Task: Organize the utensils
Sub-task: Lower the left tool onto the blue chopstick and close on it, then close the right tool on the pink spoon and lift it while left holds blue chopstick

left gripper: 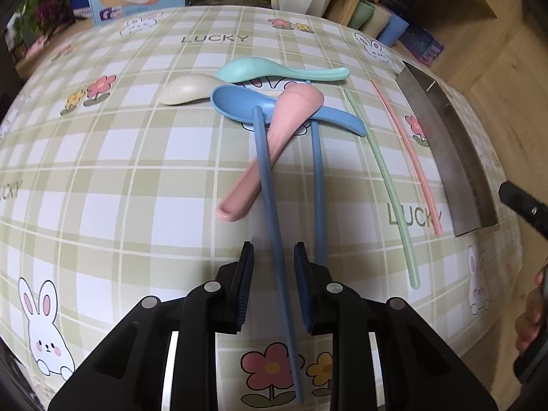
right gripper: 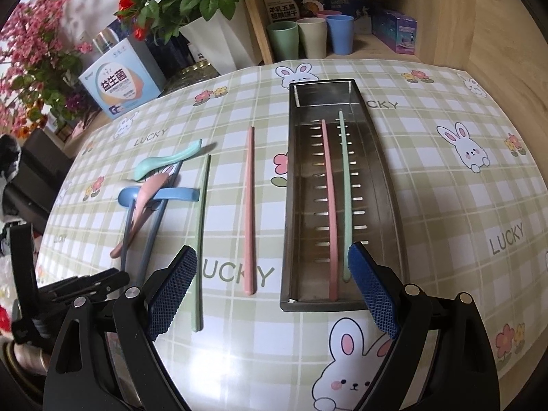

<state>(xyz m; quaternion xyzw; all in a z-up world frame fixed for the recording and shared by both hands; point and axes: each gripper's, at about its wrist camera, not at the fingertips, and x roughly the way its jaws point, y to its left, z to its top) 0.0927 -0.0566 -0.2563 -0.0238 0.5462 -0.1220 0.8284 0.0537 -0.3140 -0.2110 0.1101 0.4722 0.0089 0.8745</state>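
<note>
My left gripper (left gripper: 274, 257) hangs low over the table, its jaws a narrow gap apart. A blue chopstick (left gripper: 270, 188) runs between them without touching either pad. A second blue chopstick (left gripper: 316, 178) lies just to its right. Both reach under a pile of spoons: pink (left gripper: 274, 147), blue (left gripper: 239, 101), teal (left gripper: 281, 72) and cream (left gripper: 188, 90). My right gripper (right gripper: 272, 291) is wide open and holds nothing, above the front of the steel tray (right gripper: 289, 205). Inside the tray lie a pink chopstick (right gripper: 328, 205) and a green chopstick (right gripper: 346, 188). Another pink chopstick (right gripper: 249, 212) and another green chopstick (right gripper: 200, 239) lie on the tablecloth left of it.
Green, beige, pink and blue cups (right gripper: 310, 42) stand on a wooden shelf behind the table. Boxes (right gripper: 120, 82) and a white flower pot (right gripper: 219, 41) crowd the far left edge. A wooden wall (right gripper: 479, 34) closes the right side.
</note>
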